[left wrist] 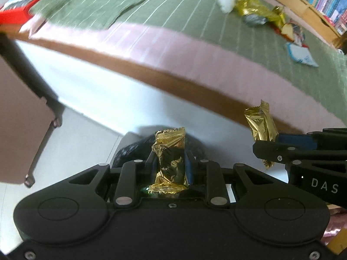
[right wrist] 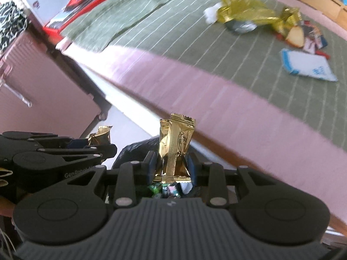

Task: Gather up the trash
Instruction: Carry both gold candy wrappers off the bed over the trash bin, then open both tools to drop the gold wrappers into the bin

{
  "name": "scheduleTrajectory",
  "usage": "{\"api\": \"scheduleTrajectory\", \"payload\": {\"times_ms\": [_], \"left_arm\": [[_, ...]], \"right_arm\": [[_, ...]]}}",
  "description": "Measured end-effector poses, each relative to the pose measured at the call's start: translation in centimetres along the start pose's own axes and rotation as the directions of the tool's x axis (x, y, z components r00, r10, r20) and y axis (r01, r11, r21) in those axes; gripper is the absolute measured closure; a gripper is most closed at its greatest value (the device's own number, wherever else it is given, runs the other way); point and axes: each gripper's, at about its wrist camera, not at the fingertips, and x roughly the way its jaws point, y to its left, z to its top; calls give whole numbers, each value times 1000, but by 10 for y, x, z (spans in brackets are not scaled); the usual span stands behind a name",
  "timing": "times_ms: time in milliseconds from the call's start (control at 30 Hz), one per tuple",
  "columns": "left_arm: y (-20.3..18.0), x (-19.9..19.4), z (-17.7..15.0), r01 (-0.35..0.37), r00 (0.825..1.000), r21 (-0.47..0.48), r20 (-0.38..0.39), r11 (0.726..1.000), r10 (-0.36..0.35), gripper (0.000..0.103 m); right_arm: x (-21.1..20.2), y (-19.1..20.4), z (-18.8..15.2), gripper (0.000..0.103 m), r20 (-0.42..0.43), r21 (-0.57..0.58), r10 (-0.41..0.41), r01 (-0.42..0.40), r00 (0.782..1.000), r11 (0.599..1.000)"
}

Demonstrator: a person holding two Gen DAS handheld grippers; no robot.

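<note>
While both grippers point steeply down past the edge of the bed, each one has a gold snack wrapper pinched between its blue pads. The left gripper (left wrist: 170, 162) is nearly closed on its gold wrapper (left wrist: 170, 162), which stands upright between the fingers with its crimped top edge sticking out above them. The right gripper (right wrist: 172, 164) stands a little wider and clamps the second gold wrapper (right wrist: 175, 147) low down, so most of that packet rises tall above the pads. In the left wrist view the right gripper enters from the right side, close beside the left one, with its packet poking up.

Just below both grippers, off the bed and over the pale floor, sits a black trash bag (right wrist: 134, 151), crinkled and glossy; a few colourful scraps show inside it under the right gripper's fingers.

Beyond the bag runs the bed (right wrist: 249, 108), with a wooden side rail, a pink sheet and a green striped blanket (right wrist: 173, 36) on top. Far across the blanket from the bag lies the remaining litter (right wrist: 249, 15): crumpled gold foil, a white wad, a grey wrapper, a piece of cake or bread, and a white and blue packet (right wrist: 308, 65) lying flat, nearest the bed's edge. A pink suitcase (right wrist: 43, 91) stands on the floor beside the bed, left of the bag. Bookshelves line the far side of the bed.
</note>
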Motion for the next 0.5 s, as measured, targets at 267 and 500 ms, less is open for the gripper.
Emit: {"api": "scheduleTrajectory", "payload": {"times_ms": [267, 500], "left_arm": [[32, 21, -34, -14, 998, -34, -68, 999, 12, 79], [43, 36, -45, -5, 997, -20, -75, 1000, 3, 79]], "right_arm": [[39, 24, -20, 67, -79, -6, 21, -22, 997, 1000], [62, 33, -27, 66, -120, -25, -3, 0, 993, 1000]]}}
